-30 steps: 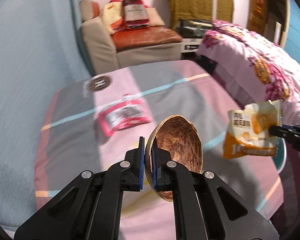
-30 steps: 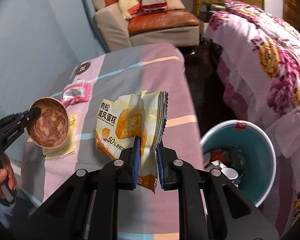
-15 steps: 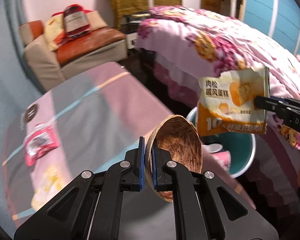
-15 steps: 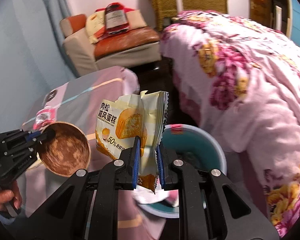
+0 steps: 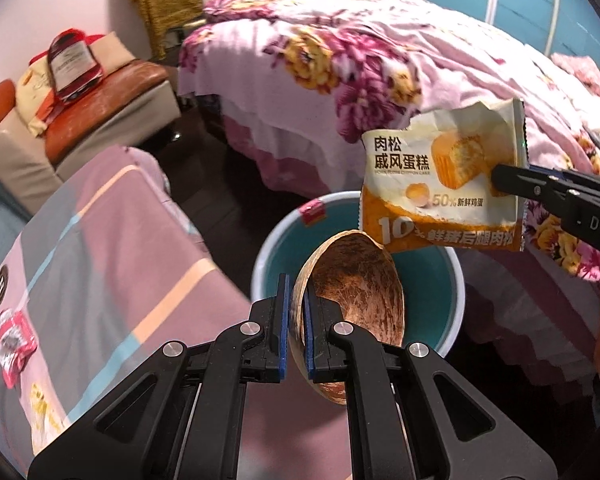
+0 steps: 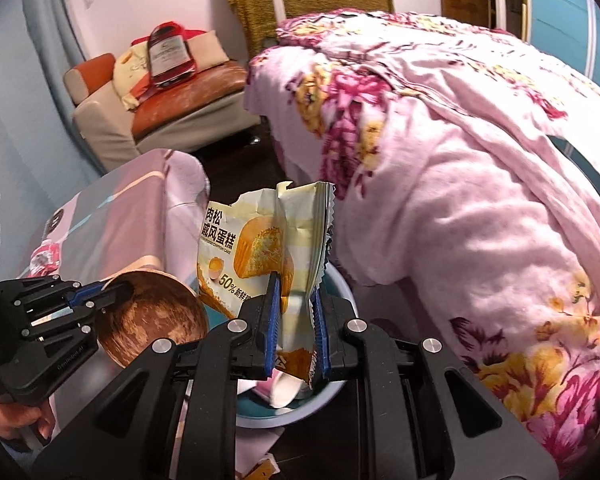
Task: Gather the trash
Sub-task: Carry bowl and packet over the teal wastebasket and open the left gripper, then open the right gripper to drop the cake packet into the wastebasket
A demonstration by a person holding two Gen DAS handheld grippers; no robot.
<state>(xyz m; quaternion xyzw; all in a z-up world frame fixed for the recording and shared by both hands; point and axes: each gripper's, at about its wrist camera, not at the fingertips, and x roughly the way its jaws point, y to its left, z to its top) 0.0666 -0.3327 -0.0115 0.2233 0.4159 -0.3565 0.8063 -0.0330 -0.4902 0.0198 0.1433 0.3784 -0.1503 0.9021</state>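
Observation:
My left gripper (image 5: 296, 300) is shut on the rim of a brown coconut-shell bowl (image 5: 360, 292) and holds it over the teal trash bin (image 5: 440, 280). My right gripper (image 6: 294, 292) is shut on a yellow-orange cake wrapper (image 6: 260, 240) and holds it above the same bin (image 6: 300, 412), which has cups inside. The wrapper (image 5: 440, 184) and right gripper (image 5: 496, 178) show at the right of the left wrist view. The bowl (image 6: 152, 316) and left gripper (image 6: 112, 292) show at the left of the right wrist view.
The striped pink table (image 5: 100, 264) at the left carries a red snack packet (image 5: 14, 340) and a yellow wrapper (image 5: 40, 404). A bed with a floral pink blanket (image 6: 460, 200) lies right of the bin. A sofa (image 6: 172, 108) stands at the back.
Both grippers have swung right from over the table to over the bin, each still holding its item. The bin now sits directly beneath the bowl and the wrapper.

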